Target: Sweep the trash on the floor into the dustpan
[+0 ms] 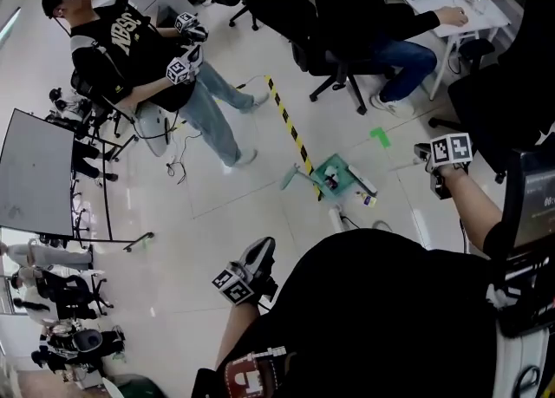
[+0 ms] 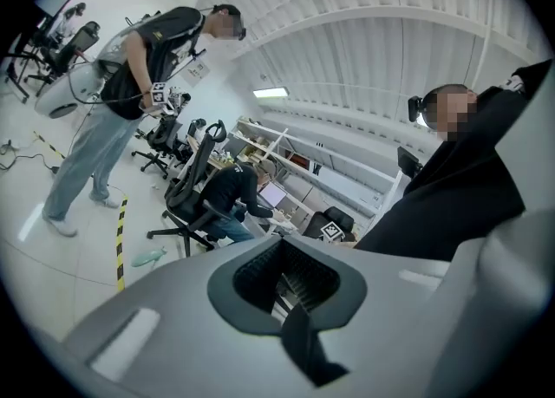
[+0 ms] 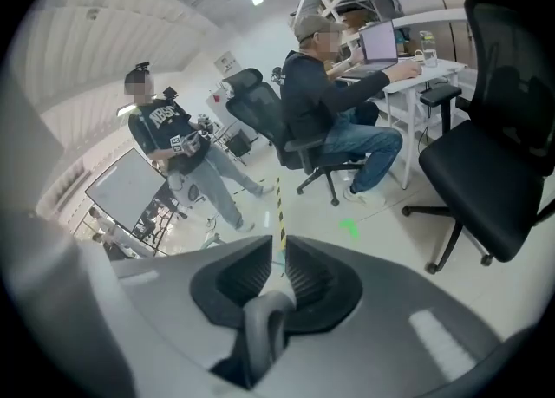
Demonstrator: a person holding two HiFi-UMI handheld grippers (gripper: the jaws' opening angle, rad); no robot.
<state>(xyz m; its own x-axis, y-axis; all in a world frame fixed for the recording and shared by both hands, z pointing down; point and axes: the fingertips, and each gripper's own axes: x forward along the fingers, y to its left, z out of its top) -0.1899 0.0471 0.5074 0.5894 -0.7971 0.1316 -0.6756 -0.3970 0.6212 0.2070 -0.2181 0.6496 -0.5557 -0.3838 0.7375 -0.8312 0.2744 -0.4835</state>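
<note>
well, left tongs (image 2: 282, 279) and right tongs (image 3: 282, 264) gape narrowly, empty; dustpan (image 1: 334, 175) lies apart.

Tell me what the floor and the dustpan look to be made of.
Floor: hard pale tile with a glossy finish; it shows bright reflections and thin joint lines. Dustpan: probably moulded plastic, judging by its even teal colour; too small to be sure.

Pale glossy floor (image 1: 217, 214), black office chairs (image 3: 486, 171)
</note>
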